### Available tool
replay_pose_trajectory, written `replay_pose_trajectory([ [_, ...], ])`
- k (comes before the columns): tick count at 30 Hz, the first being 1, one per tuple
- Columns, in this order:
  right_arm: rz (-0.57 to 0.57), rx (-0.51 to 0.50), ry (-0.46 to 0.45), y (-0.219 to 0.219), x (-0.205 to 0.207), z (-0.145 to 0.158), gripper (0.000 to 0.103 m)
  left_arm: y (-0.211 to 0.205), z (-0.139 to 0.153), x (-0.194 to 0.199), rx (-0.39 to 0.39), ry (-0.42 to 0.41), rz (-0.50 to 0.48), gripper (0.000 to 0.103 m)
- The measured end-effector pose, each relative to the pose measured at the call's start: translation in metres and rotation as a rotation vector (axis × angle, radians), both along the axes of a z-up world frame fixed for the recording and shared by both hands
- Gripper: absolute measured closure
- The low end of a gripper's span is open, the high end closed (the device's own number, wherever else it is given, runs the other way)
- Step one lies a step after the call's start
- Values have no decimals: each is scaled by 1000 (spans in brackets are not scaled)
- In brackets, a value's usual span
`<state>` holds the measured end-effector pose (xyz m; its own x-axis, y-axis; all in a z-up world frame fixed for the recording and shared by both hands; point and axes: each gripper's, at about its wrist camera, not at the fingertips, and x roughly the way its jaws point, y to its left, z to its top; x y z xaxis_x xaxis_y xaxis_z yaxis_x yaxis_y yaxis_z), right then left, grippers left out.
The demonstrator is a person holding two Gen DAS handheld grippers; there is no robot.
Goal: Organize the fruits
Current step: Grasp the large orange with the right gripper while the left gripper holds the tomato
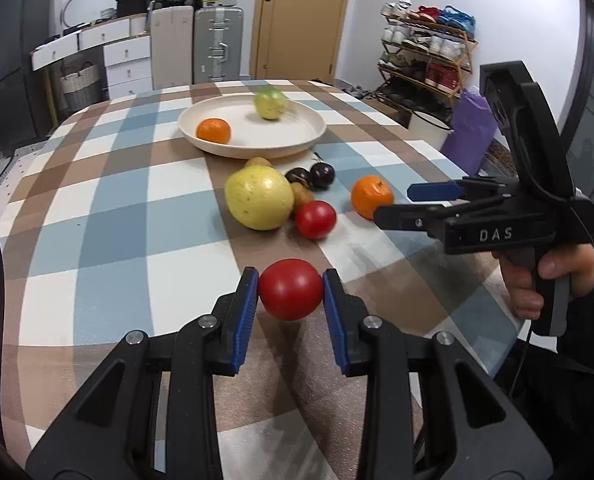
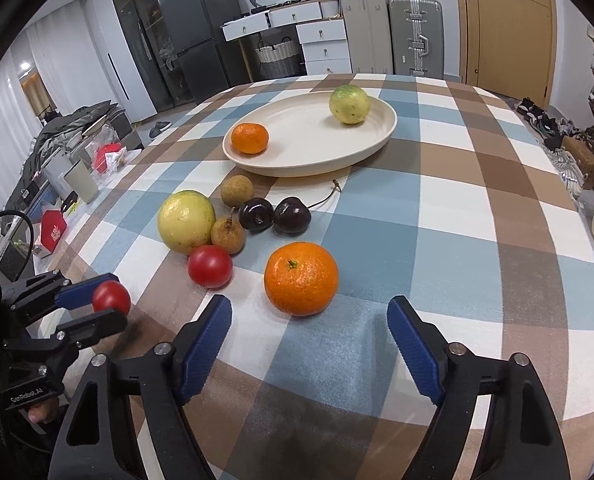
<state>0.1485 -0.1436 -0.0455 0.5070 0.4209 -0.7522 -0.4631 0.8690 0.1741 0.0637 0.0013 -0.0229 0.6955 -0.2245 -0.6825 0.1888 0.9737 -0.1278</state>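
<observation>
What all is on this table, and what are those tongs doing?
Plate: one, cream, far middle of the checked tablecloth.
Oranges: two; one on the plate, one on the cloth ahead of the right tongs.
Yellow-green fruit: two; one on the plate, one on the cloth.
Tomatoes: two, red; one loose, one gripped.
Dark cherries: two, near the plate.
Small brown fruit: two, by the cherries.
Left tongs: shut on a tomato.
Right tongs: open, empty.
Hand: holding the right tongs' handle.
</observation>
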Motion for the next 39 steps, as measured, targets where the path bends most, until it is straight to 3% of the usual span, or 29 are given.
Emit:
replay_pose_trajectory([
  [15,21,18,42,16,20,-6,39,18,6,21,37,12,118,73],
  [25,20,19,40,13,20,-5,61,23,12,36,30,12,172,73],
  [39,48,43,29,6,12,0,62,18,21,62,61,9,229,73],
])
